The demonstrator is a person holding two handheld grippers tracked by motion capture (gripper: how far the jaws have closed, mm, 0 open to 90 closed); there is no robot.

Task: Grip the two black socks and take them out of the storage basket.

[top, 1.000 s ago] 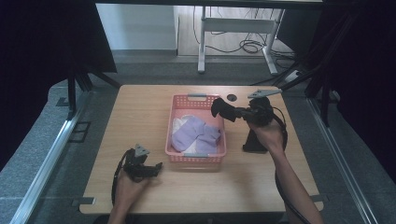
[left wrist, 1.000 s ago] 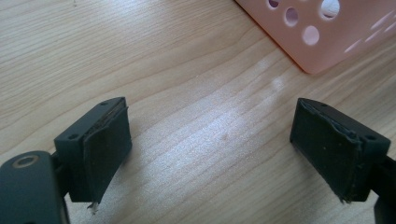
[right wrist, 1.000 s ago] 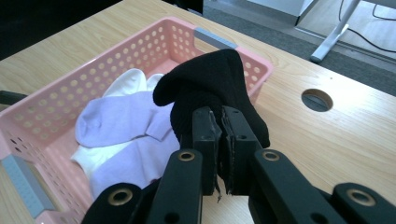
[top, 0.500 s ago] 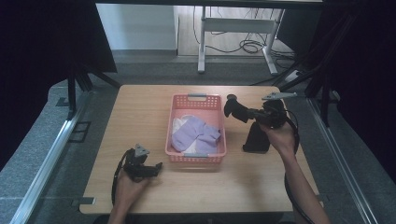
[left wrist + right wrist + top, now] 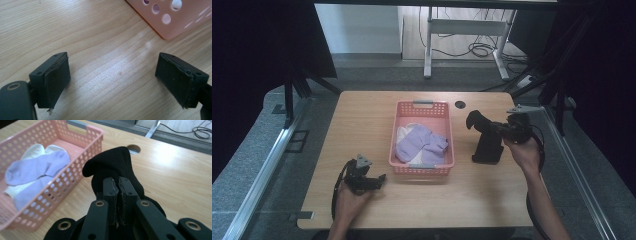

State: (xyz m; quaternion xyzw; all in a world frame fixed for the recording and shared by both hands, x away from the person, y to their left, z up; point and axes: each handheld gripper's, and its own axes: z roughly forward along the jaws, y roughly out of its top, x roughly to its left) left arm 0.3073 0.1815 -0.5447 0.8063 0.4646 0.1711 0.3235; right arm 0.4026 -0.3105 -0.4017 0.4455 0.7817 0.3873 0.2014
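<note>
Two grippers are at work over the table (image 5: 362,120). At the right of the high view, the right gripper (image 5: 492,127) is clamped on a black sock (image 5: 486,142), which hangs beside the pink basket (image 5: 422,107) with its lower end on the wood. At lower left, the left gripper (image 5: 379,179) rests with jaws apart, nothing between them. Purple socks (image 5: 419,142) lie in the basket.

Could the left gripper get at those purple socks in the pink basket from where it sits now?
Probably yes. The left gripper rests on the table with its jaws open and empty, just beside the pink basket. The purple socks lie uncovered on top, so only the low basket wall is in the way.
</note>
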